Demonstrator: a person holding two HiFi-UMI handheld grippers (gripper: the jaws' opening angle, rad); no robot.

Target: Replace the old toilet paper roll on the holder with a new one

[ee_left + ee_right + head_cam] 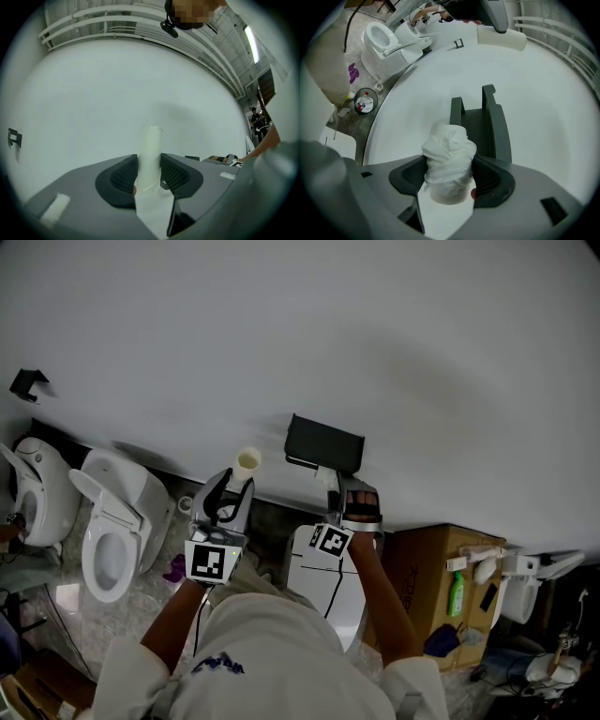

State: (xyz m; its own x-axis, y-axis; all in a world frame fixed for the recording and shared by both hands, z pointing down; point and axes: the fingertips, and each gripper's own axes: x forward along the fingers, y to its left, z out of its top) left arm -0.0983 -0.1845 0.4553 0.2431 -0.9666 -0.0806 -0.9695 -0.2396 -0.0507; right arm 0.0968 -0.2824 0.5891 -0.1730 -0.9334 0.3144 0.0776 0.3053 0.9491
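My left gripper [234,486] is shut on an empty cardboard tube [247,463], the old roll's core, held clear of the white wall. In the left gripper view the tube [151,157] stands upright between the pads of that gripper [150,173]. My right gripper [349,491] is just below the black holder [323,444] on the wall. In the right gripper view this gripper [451,180] is shut on a small white paper roll [449,161] with loose, crumpled wraps. The dark holder [480,122] is right behind it and has no roll on it. The tube [501,38] shows at that view's top.
Two white toilets [117,521] [42,488] stand at the left. A white cabinet [323,582] and a cardboard box [436,582] sit below the holder, with a green bottle [456,594] beside the box. A small waste bin [364,101] is on the floor. A black hook [28,382] is on the wall.
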